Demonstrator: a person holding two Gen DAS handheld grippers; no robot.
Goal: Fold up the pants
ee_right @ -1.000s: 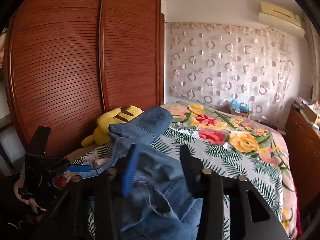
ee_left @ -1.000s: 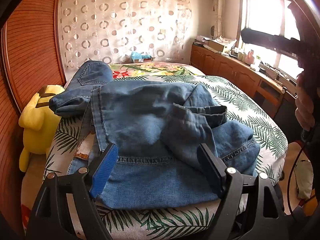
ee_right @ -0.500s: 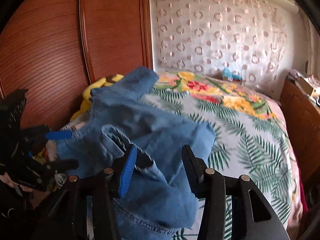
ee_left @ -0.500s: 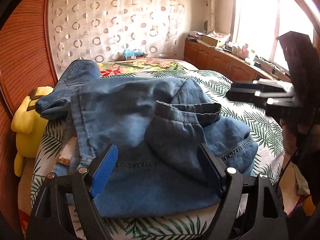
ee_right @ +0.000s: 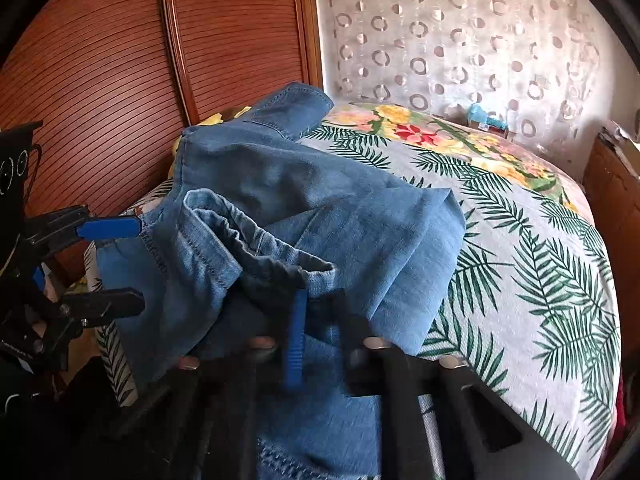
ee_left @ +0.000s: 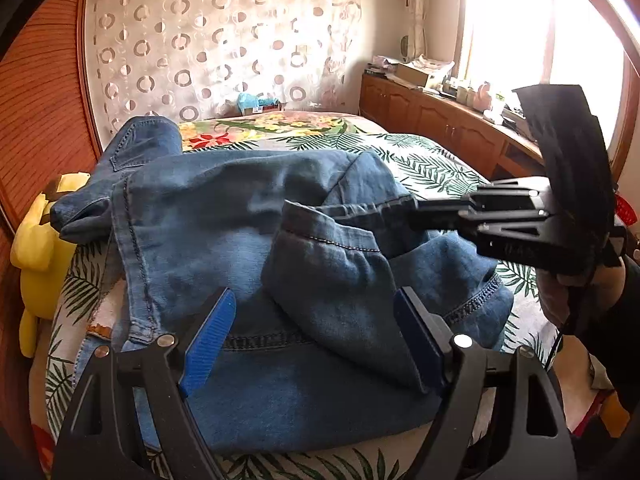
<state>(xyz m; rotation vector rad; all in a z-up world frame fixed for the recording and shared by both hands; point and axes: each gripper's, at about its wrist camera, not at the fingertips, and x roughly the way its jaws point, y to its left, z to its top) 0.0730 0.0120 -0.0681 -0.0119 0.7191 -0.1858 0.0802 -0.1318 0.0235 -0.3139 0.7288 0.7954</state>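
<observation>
left wrist view: right gripper (ee_left: 390,210) has come in from the right edge since the earlier frame and now reaches across onto the jeans (ee_left: 248,248); a second ago it sat high and off the denim. its jaws are closing, nearly pressed together, pinching the hem fold of the upturned leg end. person's hand (ee_left: 560,292) visible behind it.

right wrist view: blue pad and black finger blurred, close together, with bunched denim hem (ee_right: 256,248) between them; earlier they stood well apart above the cloth.

left gripper (ee_left: 316,336): fingers spread wide, unchanged from before, hovering over the near part of the jeans, nothing between the pads. it also shows at the left edge of the right wrist view (ee_right: 120,264), open beside the cloth.

jeans: mid-blue denim, rumpled heap on the near left part of the bed (ee_left: 420,160), leaf-and-flower sheet. one leg end runs toward the curtain (ee_left: 224,48), another doubled back on top with stitched hem showing. tan patch at waistband (ee_left: 100,330). yellow plush toy (ee_left: 36,240) beside the bed by the wooden wardrobe (ee_right: 100,60).

writing: none legible.
</observation>
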